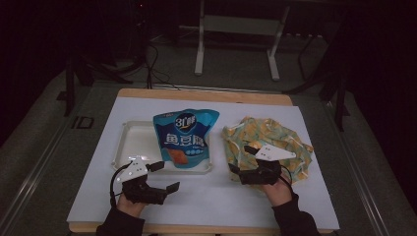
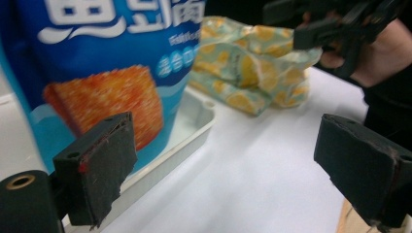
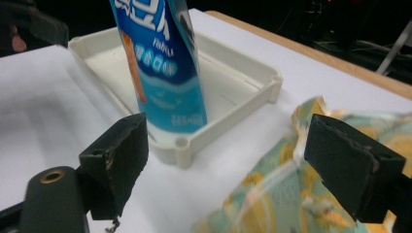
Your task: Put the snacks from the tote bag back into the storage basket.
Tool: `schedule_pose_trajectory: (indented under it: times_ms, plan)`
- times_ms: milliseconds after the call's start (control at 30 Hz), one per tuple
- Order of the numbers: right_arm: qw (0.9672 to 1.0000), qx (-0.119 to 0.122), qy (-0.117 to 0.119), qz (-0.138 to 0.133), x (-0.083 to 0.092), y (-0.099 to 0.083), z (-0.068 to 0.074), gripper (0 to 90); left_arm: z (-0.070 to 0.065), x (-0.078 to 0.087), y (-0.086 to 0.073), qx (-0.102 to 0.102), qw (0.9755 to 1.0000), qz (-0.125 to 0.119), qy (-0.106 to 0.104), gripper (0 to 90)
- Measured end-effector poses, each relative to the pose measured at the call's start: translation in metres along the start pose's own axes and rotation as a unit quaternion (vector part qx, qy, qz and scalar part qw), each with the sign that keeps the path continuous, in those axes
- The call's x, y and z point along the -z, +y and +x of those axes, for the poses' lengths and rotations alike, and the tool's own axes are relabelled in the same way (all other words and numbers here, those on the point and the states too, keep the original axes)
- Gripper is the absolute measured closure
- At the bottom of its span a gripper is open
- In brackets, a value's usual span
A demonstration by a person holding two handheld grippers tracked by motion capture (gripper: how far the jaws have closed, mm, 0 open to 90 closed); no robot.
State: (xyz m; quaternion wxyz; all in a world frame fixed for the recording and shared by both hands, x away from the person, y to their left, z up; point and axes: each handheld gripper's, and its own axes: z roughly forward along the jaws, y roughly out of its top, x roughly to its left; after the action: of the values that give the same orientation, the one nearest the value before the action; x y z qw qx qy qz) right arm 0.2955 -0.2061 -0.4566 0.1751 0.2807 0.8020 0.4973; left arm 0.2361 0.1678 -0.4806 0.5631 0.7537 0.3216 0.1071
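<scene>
Cloth (image 1: 268,142) (yellow-green) under right claw (image 1: 241,160), jaws apart

Snack bag (image 2: 97,63) top beyond picture's edge.

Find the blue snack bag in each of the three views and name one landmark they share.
High view: the blue snack bag stands at the centre, in the right part of the white tray.
Left gripper view: upper left, behind the left jaw.
Right gripper view: top centre, upright in the tray.
Shared landmark: the yellow-and-green patterned cloth beside the tray.
</scene>
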Motion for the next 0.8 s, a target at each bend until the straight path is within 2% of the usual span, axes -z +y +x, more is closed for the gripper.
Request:
schedule_pose_trajectory:
  times_ms: [100,200,467,533,600,667,800]
  plan:
    - [1.0,0.001,-0.005,0.001,0.006,-0.007,0.0,15.9,-0.003,-0.002,0.001,-0.005,1.0,0.001,-0.005,8.9]
    - [1.0,-0.001,-0.008,-0.003,0.014,-0.014,-0.001,16.0,-0.009,-0.009,0.002,-0.018,0.9996,0.003,-0.02,8.9]
    - [0.9997,0.002,-0.022,-0.002,0.029,-0.026,-0.003,15.9,-0.01,-0.02,0.001,-0.017,0.9993,0.009,-0.033,8.9]
    - [0.9997,-0.004,-0.026,-0.001,0.033,-0.03,-0.004,15.9,-0.012,-0.025,0.0,-0.018,0.9989,0.011,-0.043,8.9]
    - [0.9995,-0.007,-0.03,-0.002,0.037,-0.033,-0.004,15.8,-0.013,-0.029,0.0,-0.026,0.9985,0.015,-0.046,8.9]
    - [0.9994,-0.009,-0.031,-0.008,0.041,-0.035,-0.005,15.8,-0.015,-0.031,0.001,-0.032,0.9982,0.016,-0.048,9.0]
    - [0.9989,-0.012,-0.042,-0.017,0.051,-0.038,-0.006,15.8,-0.015,-0.036,0.001,-0.03,0.9979,0.014,-0.056,8.9]
